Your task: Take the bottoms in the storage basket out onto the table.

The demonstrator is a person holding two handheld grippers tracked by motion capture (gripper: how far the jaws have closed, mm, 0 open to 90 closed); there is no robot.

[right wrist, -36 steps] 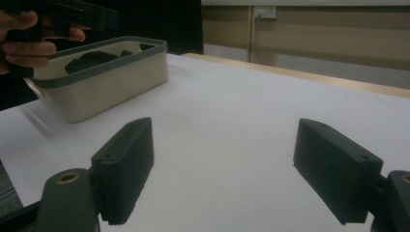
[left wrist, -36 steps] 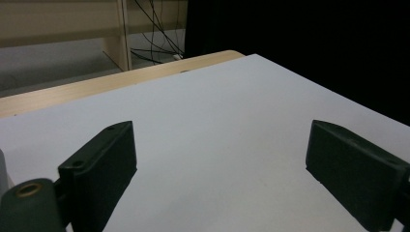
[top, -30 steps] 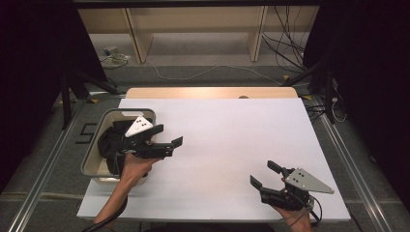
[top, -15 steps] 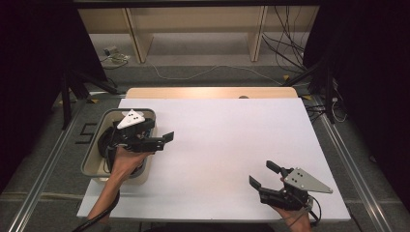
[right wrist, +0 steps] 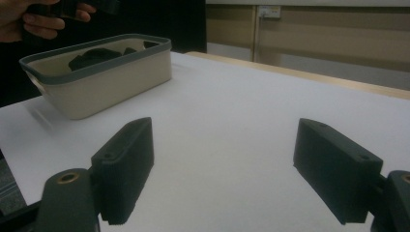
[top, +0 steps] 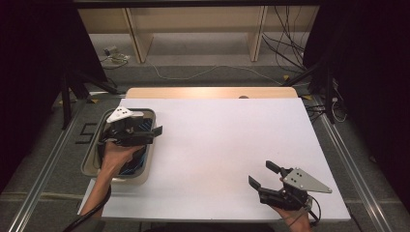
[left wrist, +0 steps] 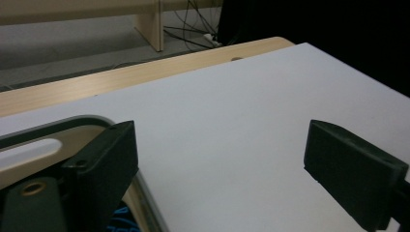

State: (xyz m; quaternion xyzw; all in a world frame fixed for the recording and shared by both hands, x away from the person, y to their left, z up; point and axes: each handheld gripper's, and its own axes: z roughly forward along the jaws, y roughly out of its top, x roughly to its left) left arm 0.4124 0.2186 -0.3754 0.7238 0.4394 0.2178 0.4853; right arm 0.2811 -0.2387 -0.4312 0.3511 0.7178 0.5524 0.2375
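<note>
White covers most of the table (top: 217,154), like a big smooth sheet, and a strip of light wood (top: 208,92) peeks out at its far edge. Past the table is a grey floor with tangled cables (top: 285,53) and the legs of a pale wooden shelf (top: 138,41). Both sides of the room are very dark.

A cream tub (top: 92,166) with a grey rim sits on the left part of the table. The left gripper (top: 153,129) hangs over the tub, its jaws wide apart with nothing between them, pointing out across the white sheet. The right gripper (top: 263,175) is near the front right corner of the table, well apart from the tub. Its jaws are wide apart too, and hold nothing.

Inside the tub are dark things with some blue (top: 129,166) on them. The hand and gripper cover most of them, so I cannot tell what they are. In the right gripper view they look like black lumps (right wrist: 94,57).
</note>
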